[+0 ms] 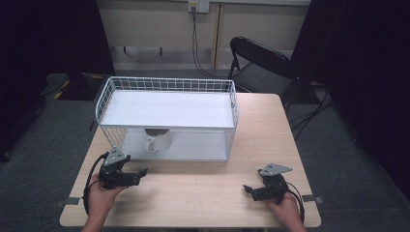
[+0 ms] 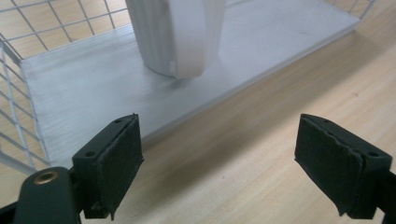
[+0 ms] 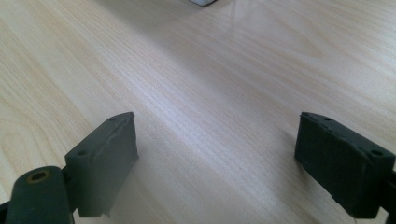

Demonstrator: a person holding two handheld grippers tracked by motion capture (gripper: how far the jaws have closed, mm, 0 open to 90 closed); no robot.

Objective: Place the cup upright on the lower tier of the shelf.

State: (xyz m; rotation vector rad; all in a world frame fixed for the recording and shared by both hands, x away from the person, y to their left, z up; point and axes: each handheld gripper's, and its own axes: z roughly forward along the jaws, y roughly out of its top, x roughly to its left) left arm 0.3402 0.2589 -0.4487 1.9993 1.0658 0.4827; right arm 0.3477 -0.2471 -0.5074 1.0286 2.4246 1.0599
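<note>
So up top the left gripper (image 1: 140,172) and right gripper (image 1: 247,189) flank the wire rack (image 1: 167,87); close-ups show both spread apart, and the mug (image 2: 175,35) has ribbing.

Left gripper (image 2: 219,158), jaws spread wide above the wooden table (image 2: 261,140), near the white shelf base (image 2: 93,93); a white ribbed cup (image 2: 175,35) stands on that base.

Matt wood-grain table (image 1: 203,188); white wire rack (image 1: 167,116); ribbed white mug (image 1: 157,140).
</note>
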